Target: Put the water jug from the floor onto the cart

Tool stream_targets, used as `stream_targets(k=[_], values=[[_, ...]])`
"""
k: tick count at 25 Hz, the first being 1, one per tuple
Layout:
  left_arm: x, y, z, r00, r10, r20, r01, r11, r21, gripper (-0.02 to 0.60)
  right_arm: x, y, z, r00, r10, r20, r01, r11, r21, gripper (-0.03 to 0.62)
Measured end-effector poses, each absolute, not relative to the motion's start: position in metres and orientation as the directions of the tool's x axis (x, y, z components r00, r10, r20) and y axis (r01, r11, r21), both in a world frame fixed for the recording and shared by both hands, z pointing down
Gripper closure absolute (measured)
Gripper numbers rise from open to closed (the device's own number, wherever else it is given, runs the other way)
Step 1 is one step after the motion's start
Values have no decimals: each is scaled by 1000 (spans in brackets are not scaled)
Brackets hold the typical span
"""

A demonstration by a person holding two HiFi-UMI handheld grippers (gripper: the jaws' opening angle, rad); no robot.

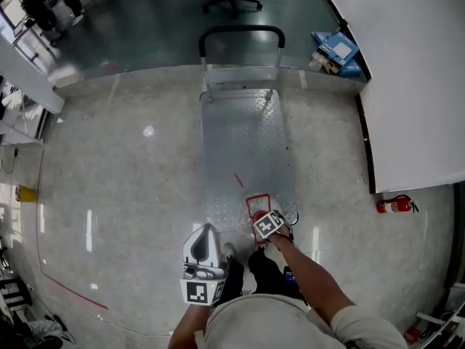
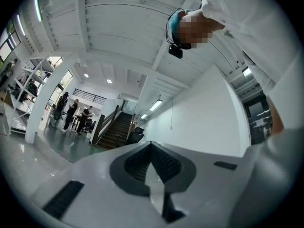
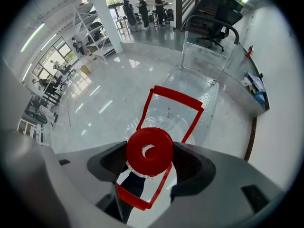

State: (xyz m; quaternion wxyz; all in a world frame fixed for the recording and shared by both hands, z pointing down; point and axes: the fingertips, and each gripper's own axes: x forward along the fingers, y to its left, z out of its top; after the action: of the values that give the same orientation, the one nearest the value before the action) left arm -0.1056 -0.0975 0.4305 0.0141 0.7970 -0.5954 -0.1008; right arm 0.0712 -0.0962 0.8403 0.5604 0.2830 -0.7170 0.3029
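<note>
Left gripper point(image 2: 151, 151) points up toward the white ceiling, its two ribbed dark pads pressed together with nothing between them. Its smooth grey shell fills the lower part of its own view. In the head view it is just beside the person's legs, over the speckled, shiny floor point(image 1: 123, 187).

To the right of it, the right gripper point(image 3: 151, 161) is clamped on the water jug point(image 3: 172, 113) at its round red cap point(image 3: 149, 150). The jug body is of clear plastic and hard to make out against the metal below, so a red rectangular frame point(image 3: 178, 98) around it is what marks its outline. The jug is over the near end of the cart point(image 1: 243, 137), a flat deck of embossed diamond-pattern metal with a black tube handle point(image 1: 241, 30) at the far end. Whether the bottom of the jug touches the deck I cannot tell.

Further right, a red fire extinguisher point(image 1: 394, 205) lies at the foot of a plain white wall point(image 1: 414, 86).
</note>
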Motion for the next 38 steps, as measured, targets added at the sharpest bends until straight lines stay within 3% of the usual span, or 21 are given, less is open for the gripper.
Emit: stream_targets(k=[38], values=[[-120,-123,449,256,-959,-120,-948,-273,164,578,66,-123,857,-215,-28,976,-712,689,-137,293]])
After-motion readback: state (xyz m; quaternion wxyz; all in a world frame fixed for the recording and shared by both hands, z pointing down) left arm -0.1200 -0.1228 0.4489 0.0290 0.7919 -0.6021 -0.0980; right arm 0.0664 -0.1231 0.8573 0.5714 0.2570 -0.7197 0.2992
